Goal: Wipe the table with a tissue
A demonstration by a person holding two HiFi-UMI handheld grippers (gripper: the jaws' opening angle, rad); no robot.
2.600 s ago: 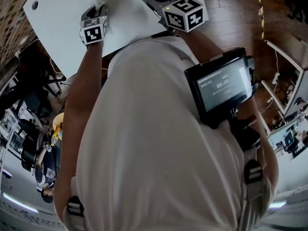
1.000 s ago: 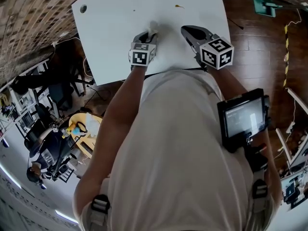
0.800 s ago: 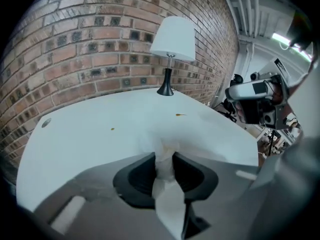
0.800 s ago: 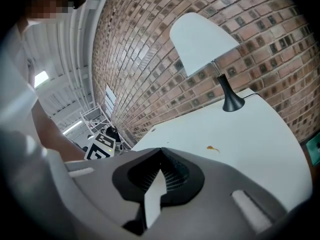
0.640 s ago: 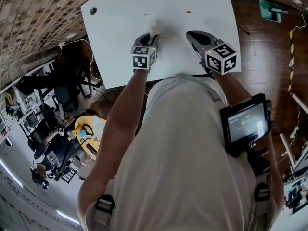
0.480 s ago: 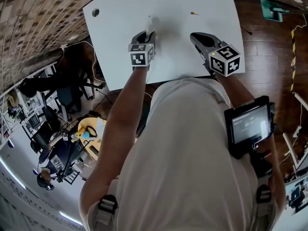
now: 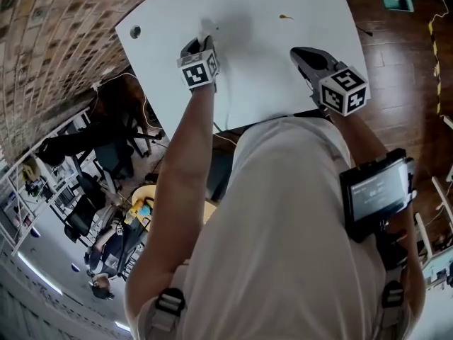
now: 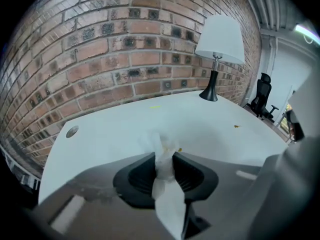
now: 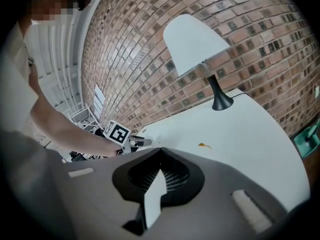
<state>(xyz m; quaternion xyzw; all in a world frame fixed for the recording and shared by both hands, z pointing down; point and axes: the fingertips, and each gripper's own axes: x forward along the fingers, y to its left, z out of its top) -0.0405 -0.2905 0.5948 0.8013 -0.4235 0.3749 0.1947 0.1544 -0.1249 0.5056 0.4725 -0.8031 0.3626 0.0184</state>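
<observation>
White tissue pinched in left tongs over table.

the head view looks steeply down from above the person's shoulders onto the white table, with wooden floor to its right. the left gripper view rides low and close over the tabletop, facing the brick wall and lamp. the right gripper view sits further back, facing the same lamp and wall. all three share the tabletop.
</observation>
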